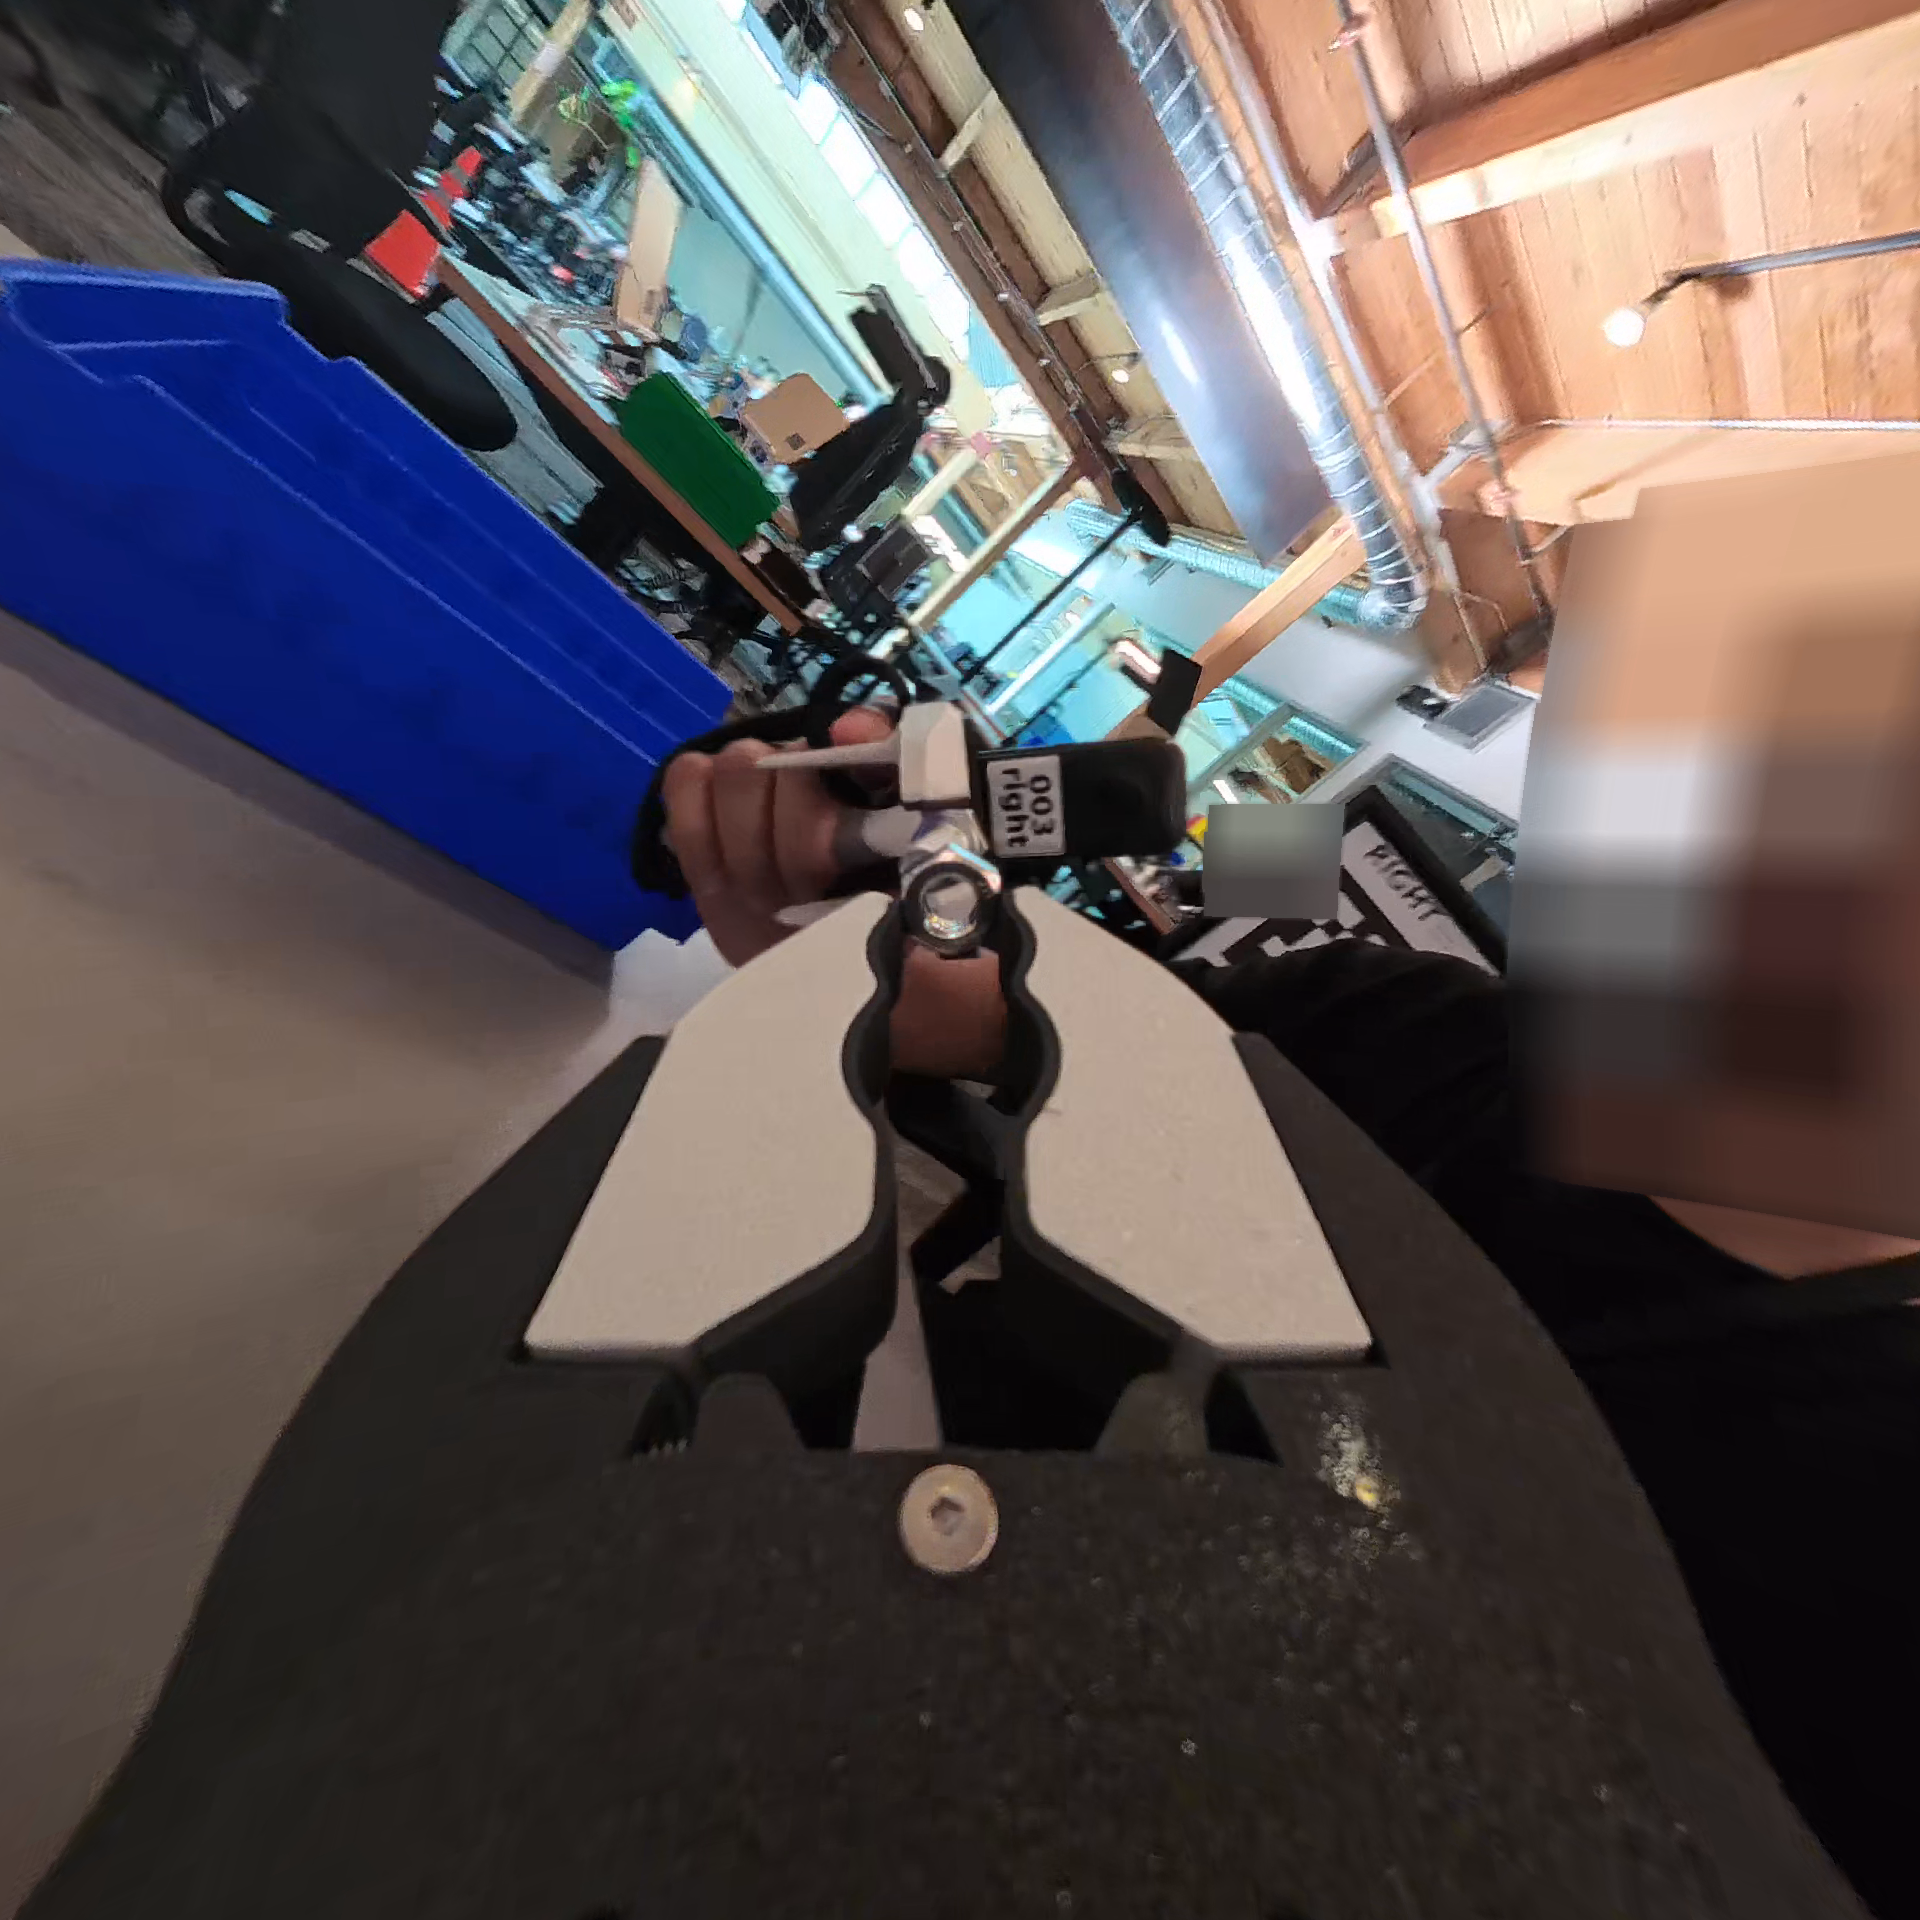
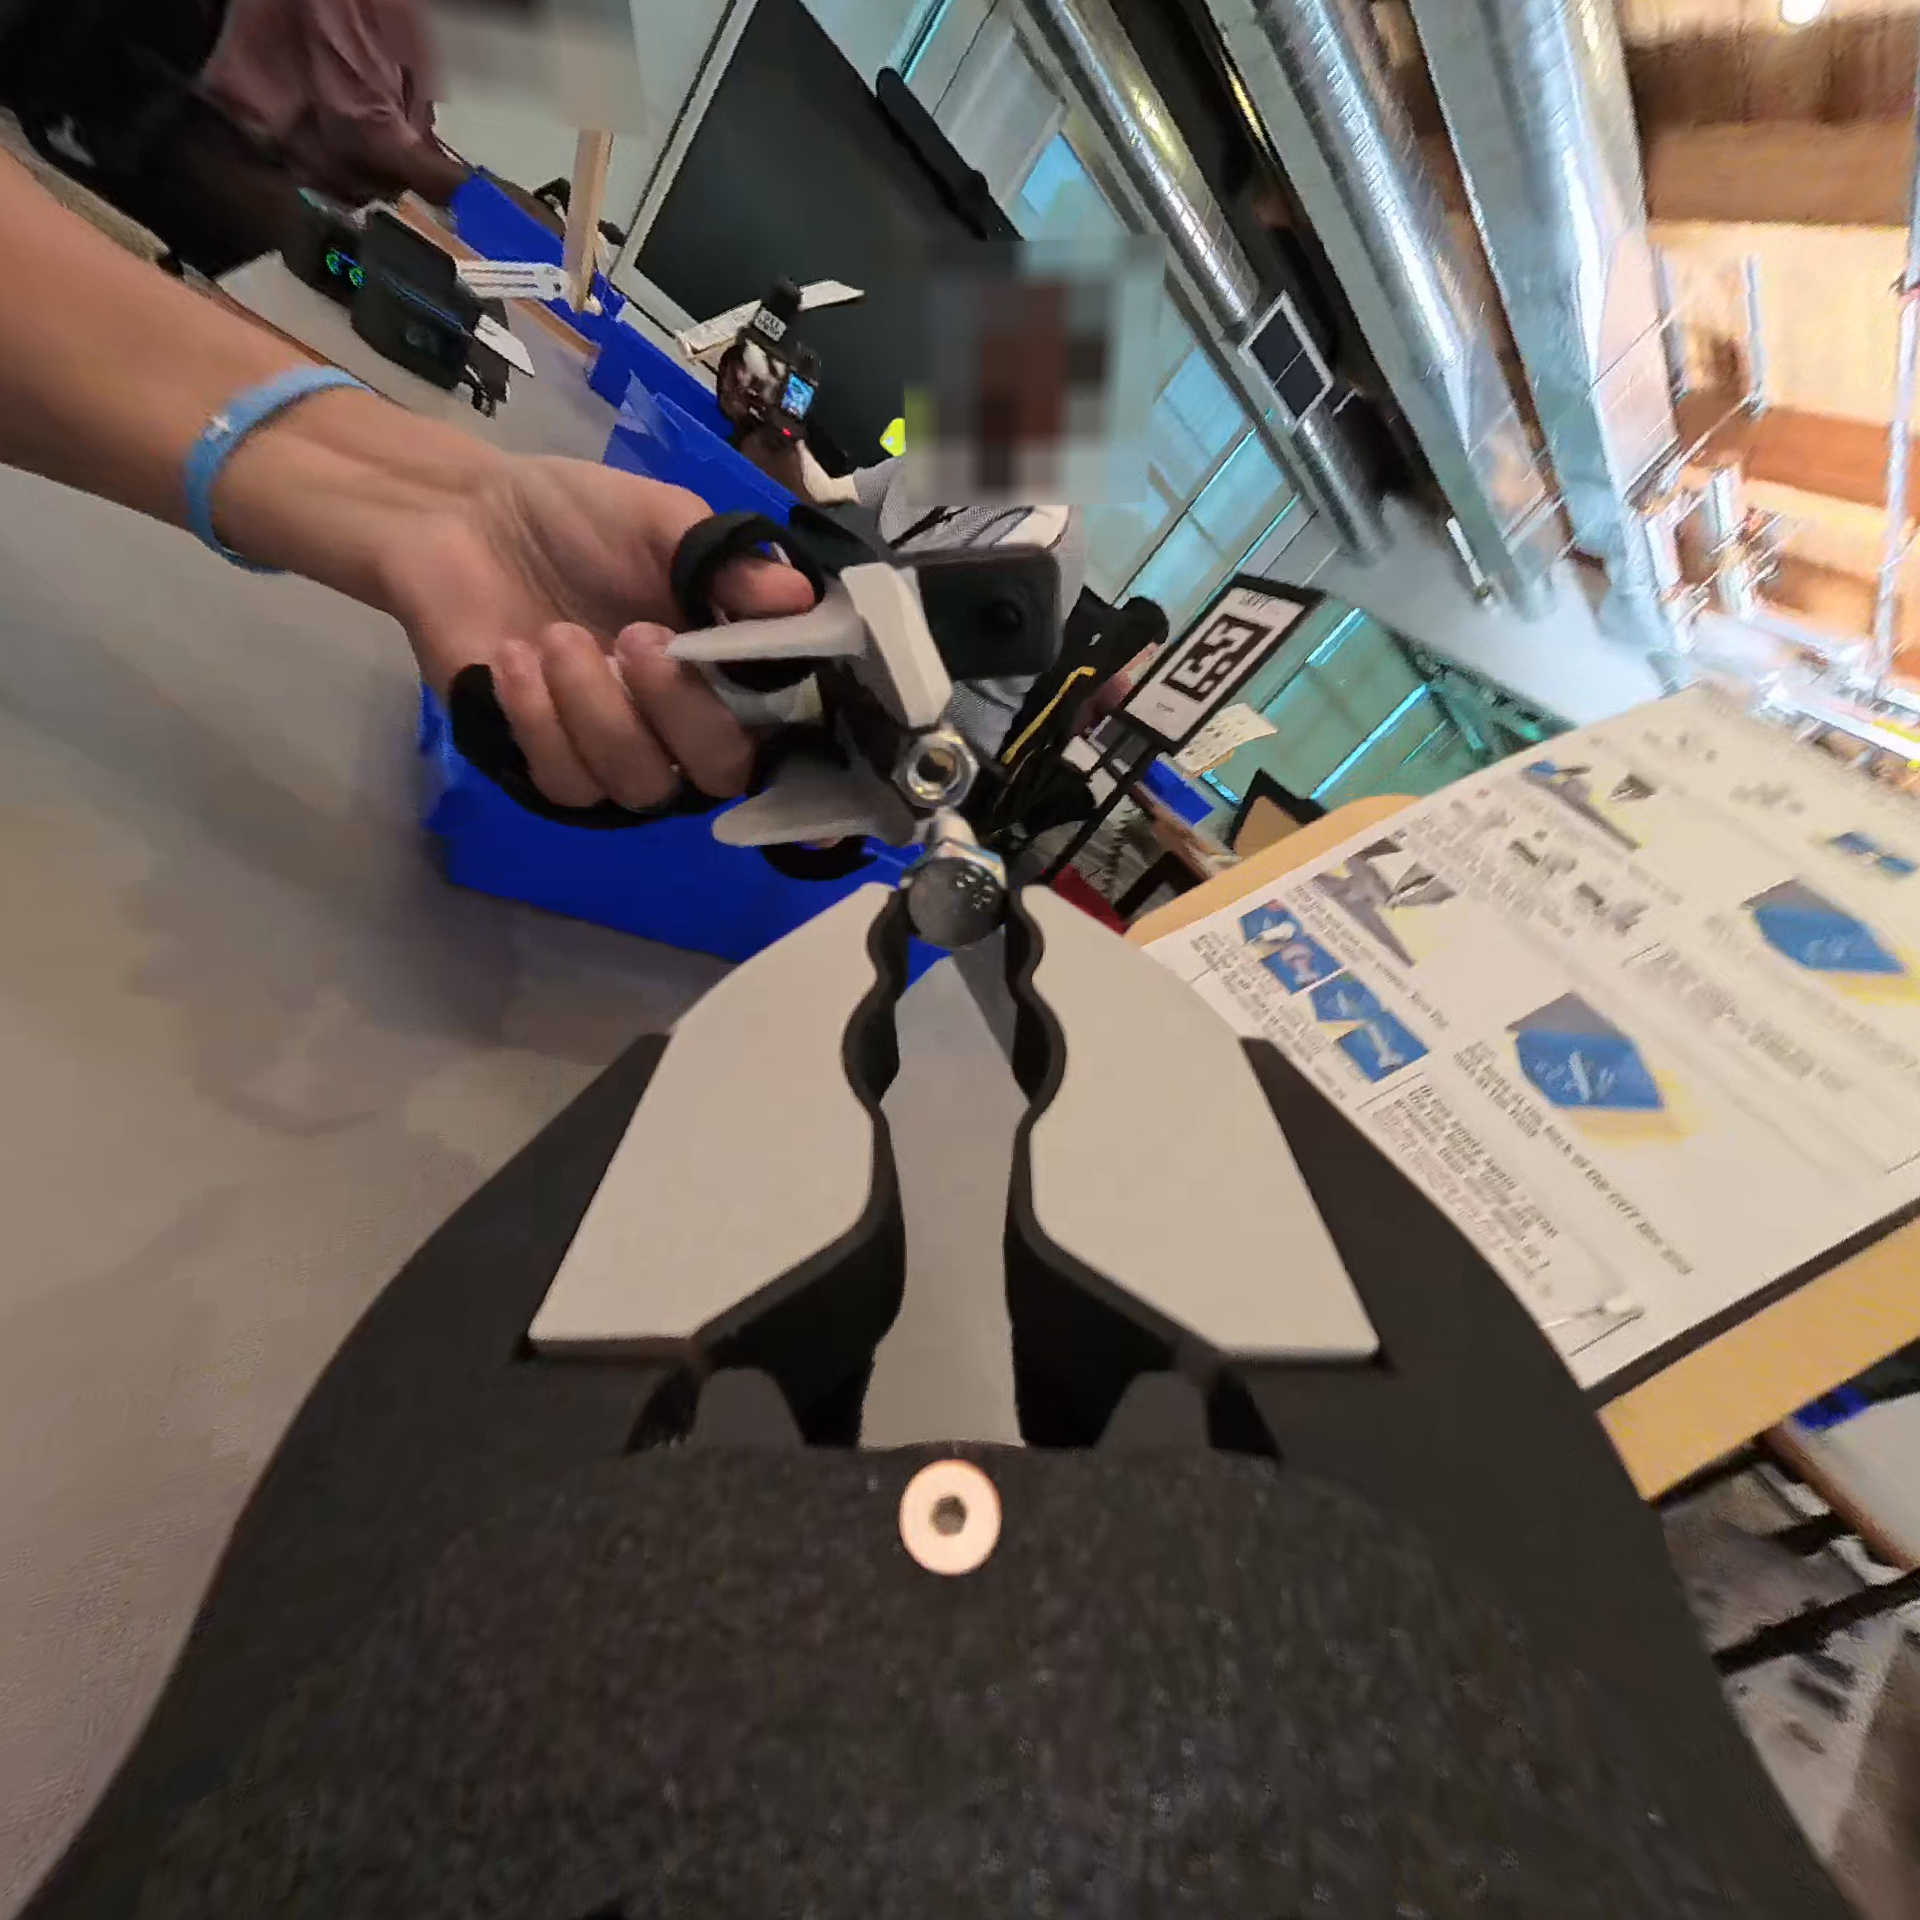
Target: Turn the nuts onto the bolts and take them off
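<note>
Two hand-held grippers meet tip to tip above the pale grey table (image 2: pixel 208 935), each clamped on one piece of hardware. Left gripper (image 1: pixel 943 920): fingers drawn narrow around a silver hex nut (image 1: pixel 943 914), pinched at the very tips, its threaded bore facing the left wrist camera. Right gripper (image 2: pixel 954 902): fingers likewise narrow, gripping a silver bolt (image 2: pixel 954 899) by its round head, shank pointing away toward the other tool. In the right wrist view the nut (image 2: pixel 937 774) shows end-on in the far left gripper (image 2: pixel 914 769), just beyond the bolt's tip; whether threads are engaged cannot be told. A hand (image 2: pixel 582 644) with a light blue wristband (image 2: pixel 234 457) holds that left tool through black finger loops. In the left wrist view the right gripper (image 1: pixel 940 831) sits directly behind the nut, held by a hand (image 1: pixel 748 831). Blue plastic bin (image 1: pixel 312 582) on the table behind. Printed instruction sheet (image 2: pixel 1558 987) on a tilted wooden board, right side.
</note>
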A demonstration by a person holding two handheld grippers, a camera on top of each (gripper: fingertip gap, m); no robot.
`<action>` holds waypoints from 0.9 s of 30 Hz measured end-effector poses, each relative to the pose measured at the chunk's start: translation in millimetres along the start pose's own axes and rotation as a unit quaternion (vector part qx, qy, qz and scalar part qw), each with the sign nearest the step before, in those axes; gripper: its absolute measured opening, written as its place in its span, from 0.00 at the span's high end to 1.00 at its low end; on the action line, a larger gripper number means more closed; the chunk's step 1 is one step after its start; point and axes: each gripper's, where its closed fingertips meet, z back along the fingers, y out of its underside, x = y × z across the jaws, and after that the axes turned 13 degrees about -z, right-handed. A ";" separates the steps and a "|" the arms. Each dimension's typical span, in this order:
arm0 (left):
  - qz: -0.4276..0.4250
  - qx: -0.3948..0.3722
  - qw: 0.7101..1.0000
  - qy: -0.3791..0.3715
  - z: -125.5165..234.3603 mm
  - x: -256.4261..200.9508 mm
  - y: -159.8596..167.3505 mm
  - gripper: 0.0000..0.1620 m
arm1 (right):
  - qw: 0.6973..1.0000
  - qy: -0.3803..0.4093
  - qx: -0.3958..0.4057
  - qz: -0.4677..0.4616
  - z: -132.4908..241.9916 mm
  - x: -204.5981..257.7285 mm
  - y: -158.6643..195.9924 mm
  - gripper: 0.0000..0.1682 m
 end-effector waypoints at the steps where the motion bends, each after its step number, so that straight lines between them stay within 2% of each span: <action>1: 0.008 0.000 1.000 0.012 -0.2 -3.7 0.3 0.90 | 1.000 0.005 -0.003 0.015 -3.4 -0.5 -2.7 0.90; 11: 0.048 0.002 0.999 0.018 4.2 -2.8 4.9 0.90 | 0.999 -0.037 -0.007 0.029 -23.9 10.1 -8.4 0.90; 14: 0.062 -0.009 0.998 0.029 5.3 -2.5 7.0 0.90 | 0.998 -0.062 -0.006 -0.012 -24.9 11.1 -7.3 0.90; 17: 0.052 -0.023 0.998 0.043 4.8 -5.0 6.3 0.90 | 0.989 -0.095 -0.007 -0.113 -24.7 10.4 -7.4 0.90; 19: 0.016 -0.029 0.999 0.036 3.6 -5.2 5.1 0.90 | 0.975 -0.108 -0.007 -0.196 -24.5 8.6 -7.5 0.90; 22: -0.087 -0.018 0.996 -0.014 1.5 -2.5 4.8 0.90 | 0.939 -0.128 0.003 -0.318 -23.5 6.7 -4.3 0.90; 24: -0.170 0.002 0.984 -0.052 -0.7 -1.1 6.0 0.90 | 0.904 -0.147 0.004 -0.402 -21.7 6.1 -3.0 0.90; 27: -0.303 0.042 0.945 -0.112 -4.6 0.9 9.2 0.90 | 0.837 -0.183 0.005 -0.516 -17.9 6.2 -1.7 0.90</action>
